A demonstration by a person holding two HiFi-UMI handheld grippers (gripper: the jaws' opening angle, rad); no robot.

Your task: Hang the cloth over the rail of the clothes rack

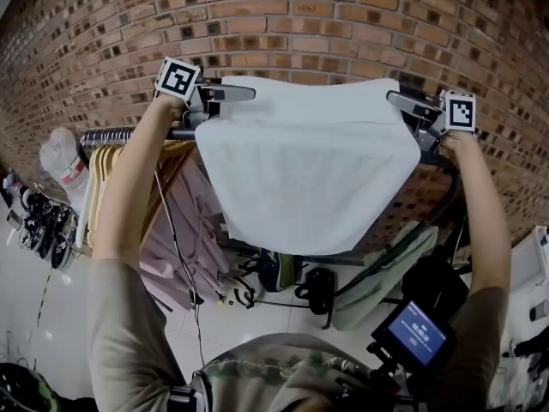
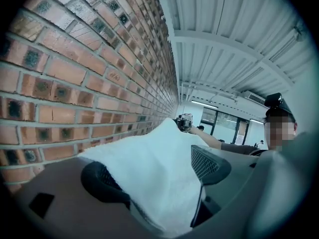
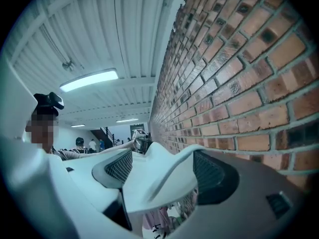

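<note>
Where cloth point(image 1: 309, 166) drapes, rail point(image 1: 116, 134) mostly hidden behind it

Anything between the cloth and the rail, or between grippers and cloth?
Nothing visible. The cloth already drapes over the rail. The left gripper and right gripper stand open at its two ends, a cloth edge loose between each one's jaws.

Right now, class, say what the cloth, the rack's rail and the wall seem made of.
White cloth: soft woven fabric, perhaps terry; matte, fuzzy surface, folds.
Rail: probably metal; dark, thin, straight tube.
Wall: red brick, rough, with grey mortar lines.
</note>
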